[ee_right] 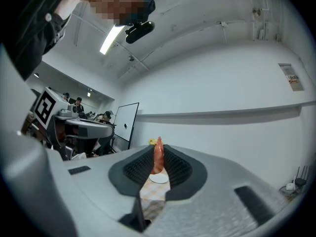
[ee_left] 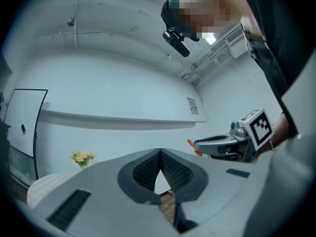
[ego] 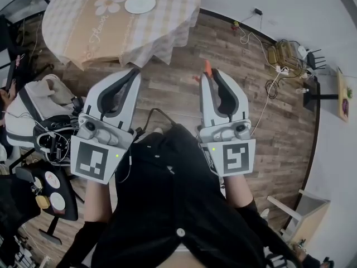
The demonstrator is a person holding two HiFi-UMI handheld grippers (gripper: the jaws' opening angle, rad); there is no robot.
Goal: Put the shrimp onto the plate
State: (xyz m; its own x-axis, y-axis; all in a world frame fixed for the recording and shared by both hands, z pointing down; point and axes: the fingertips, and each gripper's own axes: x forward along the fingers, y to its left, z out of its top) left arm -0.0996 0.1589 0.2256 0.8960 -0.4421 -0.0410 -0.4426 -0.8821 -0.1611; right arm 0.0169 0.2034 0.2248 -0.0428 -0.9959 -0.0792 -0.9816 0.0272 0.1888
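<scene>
Orange and glossy, the shrimp (ee_right: 158, 158) stood upright, pinched between the closed pads of our right gripper (ego: 210, 80), its pointed tip poking out past them. We held it over the wooden floor (ego: 268, 127), well apart from the white plate (ego: 140, 3) on the checked tablecloth (ego: 72, 27). Our left gripper (ego: 134, 72) had its jaws pressed together on nothing.

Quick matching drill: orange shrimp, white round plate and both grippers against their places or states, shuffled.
1. orange shrimp
2. white round plate
3. left gripper
4. right gripper

A. jaws shut, nothing between them
B. lying on the checked tablecloth
C. jaws shut on the shrimp
D. clamped between jaws, away from the table

Pairs: 1-D, 2-B, 3-A, 4-C.
</scene>
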